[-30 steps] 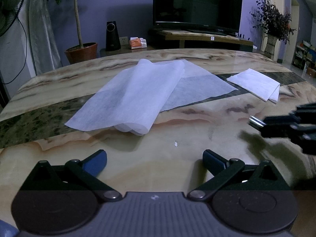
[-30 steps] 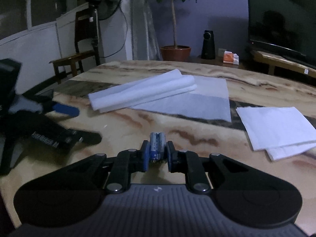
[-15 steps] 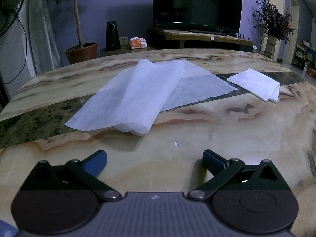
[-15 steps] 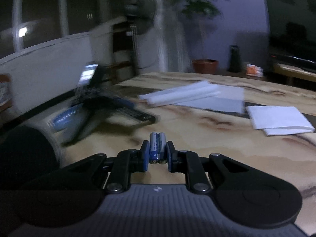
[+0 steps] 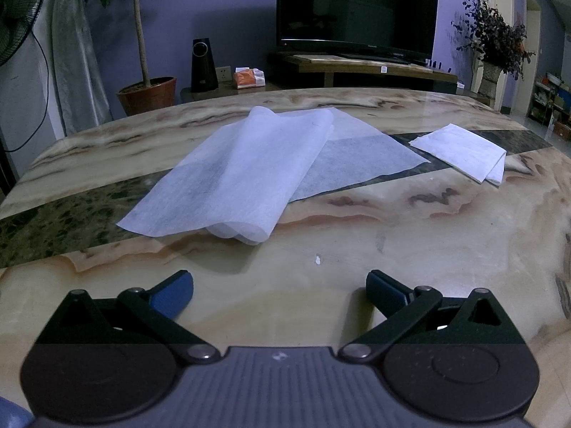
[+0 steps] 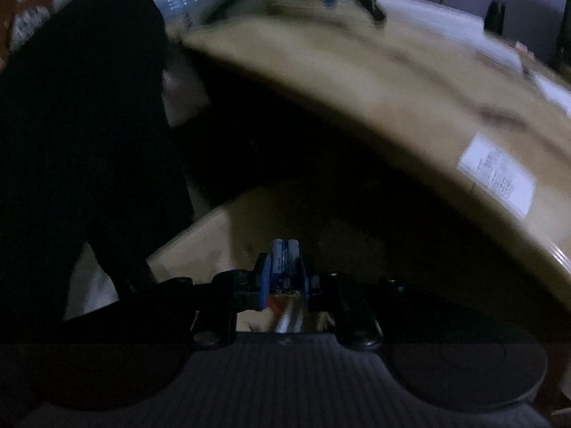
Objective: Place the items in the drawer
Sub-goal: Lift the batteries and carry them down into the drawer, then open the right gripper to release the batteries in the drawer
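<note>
The beige marble-patterned tabletop (image 5: 410,249) carries white tissue sheets (image 5: 242,174). Your left gripper (image 5: 280,294) hovers over it, jaws spread wide and empty. Your right gripper (image 6: 283,273) clamps two blue-and-silver batteries (image 6: 284,260) upright between its jaws, below the tabletop's edge.

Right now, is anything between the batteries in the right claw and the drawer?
The right claw holds the batteries below the table edge. Ahead is dark and blurred; no obstacle shows, and no drawer is identifiable.

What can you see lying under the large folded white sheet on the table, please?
Under the folded white sheet lies a flat thin sheet, spread on the marble table. Anything beneath their overlap is covered and cannot be seen.
</note>
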`<state>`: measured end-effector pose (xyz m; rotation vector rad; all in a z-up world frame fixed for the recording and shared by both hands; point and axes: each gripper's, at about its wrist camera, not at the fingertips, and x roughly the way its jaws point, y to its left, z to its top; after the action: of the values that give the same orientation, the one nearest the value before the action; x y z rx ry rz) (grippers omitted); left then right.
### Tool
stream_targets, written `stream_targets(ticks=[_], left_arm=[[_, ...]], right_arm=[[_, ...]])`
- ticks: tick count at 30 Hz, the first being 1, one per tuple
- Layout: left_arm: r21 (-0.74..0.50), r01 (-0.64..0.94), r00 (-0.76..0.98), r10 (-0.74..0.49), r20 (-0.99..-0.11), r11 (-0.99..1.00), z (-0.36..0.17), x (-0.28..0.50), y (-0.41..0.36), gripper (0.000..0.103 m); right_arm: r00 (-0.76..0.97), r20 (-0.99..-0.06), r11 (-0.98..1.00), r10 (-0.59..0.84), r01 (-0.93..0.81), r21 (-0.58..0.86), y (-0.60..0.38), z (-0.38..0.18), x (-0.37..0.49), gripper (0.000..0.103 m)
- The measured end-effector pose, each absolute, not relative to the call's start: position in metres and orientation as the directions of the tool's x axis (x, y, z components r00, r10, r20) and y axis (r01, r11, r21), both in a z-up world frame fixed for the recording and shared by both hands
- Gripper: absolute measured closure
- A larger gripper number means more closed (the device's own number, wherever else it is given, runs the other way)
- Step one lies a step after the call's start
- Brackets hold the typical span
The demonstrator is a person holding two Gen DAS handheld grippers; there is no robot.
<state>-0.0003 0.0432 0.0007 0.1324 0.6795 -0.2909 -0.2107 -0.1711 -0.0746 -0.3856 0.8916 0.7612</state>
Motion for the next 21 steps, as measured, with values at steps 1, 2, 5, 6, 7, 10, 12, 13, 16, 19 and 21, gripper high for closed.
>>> stream_targets(ticks=[1,2,5,6,7,10,12,13,16,19,21], left_arm=[[0.026,0.307,0.739,-0.221,-0.636,0.951,0.001,0.000,0.043,0.000],[0.026,0.307,0.739,-0.221,-0.636,0.951,0.001,0.000,0.043,0.000],[0.026,0.307,0.739,-0.221,-0.636,0.951,0.001,0.000,0.043,0.000],[0.026,0.307,0.739,-0.221,-0.636,0.951,0.001,0.000,0.043,0.000],[0.026,0.307,0.739,-0.221,-0.636,0.951,0.001,0.000,0.043,0.000],[0.026,0.307,0.739,-0.221,-0.636,0.951,0.001,0.000,0.043,0.000],[0.026,0.307,0.739,-0.221,-0.636,0.951,0.001,0.000,0.043,0.000],[0.026,0.307,0.739,-0.221,-0.636,0.951,0.001,0.000,0.043,0.000],[0.026,0.307,0.739,-0.221,-0.636,0.951,0.001,0.000,0.043,0.000],[0.026,0.307,0.739,-0.221,-0.636,0.951,0.001,0.000,0.043,0.000],[0.026,0.307,0.739,-0.221,-0.636,0.951,0.001,0.000,0.043,0.000]], right_arm=[[0.386,-0.829,0.675,0.405,-0.738,-0.013,-0.168,-0.082,-0.209,0.083],[0.376,-0.845,0.665,0.380,-0.746,-0.033,-0.165,-0.089,-0.207,0.083],[0.334,-0.884,0.637,0.327,-0.769,-0.055,-0.156,-0.107,-0.204,0.083],[0.324,-0.892,0.630,0.316,-0.774,-0.058,-0.154,-0.113,-0.203,0.083],[0.320,-0.897,0.624,0.305,-0.778,-0.065,-0.153,-0.117,-0.203,0.083],[0.306,-0.910,0.621,0.280,-0.781,-0.072,-0.149,-0.126,-0.198,0.083],[0.300,-0.917,0.621,0.264,-0.780,-0.076,-0.148,-0.131,-0.196,0.083],[0.297,-0.921,0.619,0.252,-0.781,-0.082,-0.149,-0.134,-0.195,0.083],[0.287,-0.930,0.615,0.228,-0.783,-0.090,-0.149,-0.142,-0.194,0.083],[0.274,-0.937,0.613,0.217,-0.785,-0.087,-0.151,-0.145,-0.190,0.083],[0.265,-0.942,0.607,0.207,-0.790,-0.089,-0.151,-0.147,-0.190,0.083]])
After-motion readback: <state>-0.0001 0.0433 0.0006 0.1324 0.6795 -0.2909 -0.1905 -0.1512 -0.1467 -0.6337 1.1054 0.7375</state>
